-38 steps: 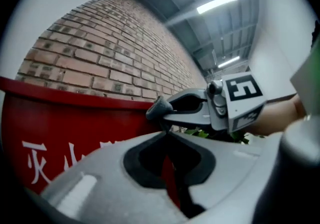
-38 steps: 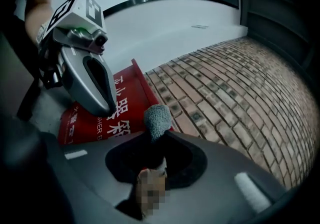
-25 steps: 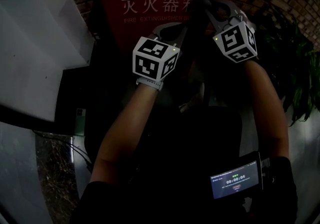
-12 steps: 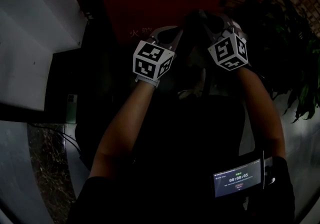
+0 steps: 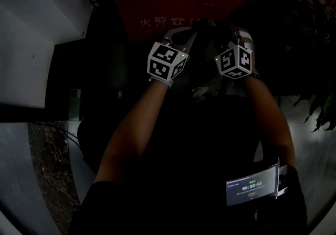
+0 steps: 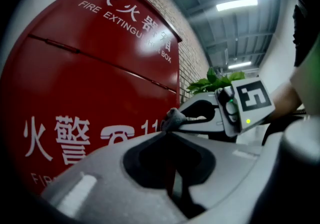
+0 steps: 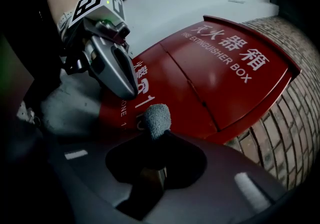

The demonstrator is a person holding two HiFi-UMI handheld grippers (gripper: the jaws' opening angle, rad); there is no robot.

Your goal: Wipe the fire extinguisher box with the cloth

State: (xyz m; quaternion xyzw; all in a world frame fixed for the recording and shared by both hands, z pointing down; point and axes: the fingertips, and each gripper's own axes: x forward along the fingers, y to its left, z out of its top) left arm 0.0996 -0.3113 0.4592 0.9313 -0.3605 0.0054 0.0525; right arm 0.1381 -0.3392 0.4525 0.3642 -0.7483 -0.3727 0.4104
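Observation:
The red fire extinguisher box with white lettering stands upright against a brick wall, straight ahead of me. It fills the left of the left gripper view and the middle of the right gripper view. Both grippers sit close together at its front, by the lower row of characters. My left gripper is shut on a grey cloth. My right gripper is shut on another tuft of the same cloth. In the dim head view the cloth between the tips is hard to make out.
A green leafy plant stands to the right of the box, in front of the brick wall. A white panel juts out at the left. A small lit screen is strapped to the right forearm.
Both grippers have moved down the box front, from the top lettering to the lower row of characters, keeping hold of the cloth. The box has slid upward in the head view.

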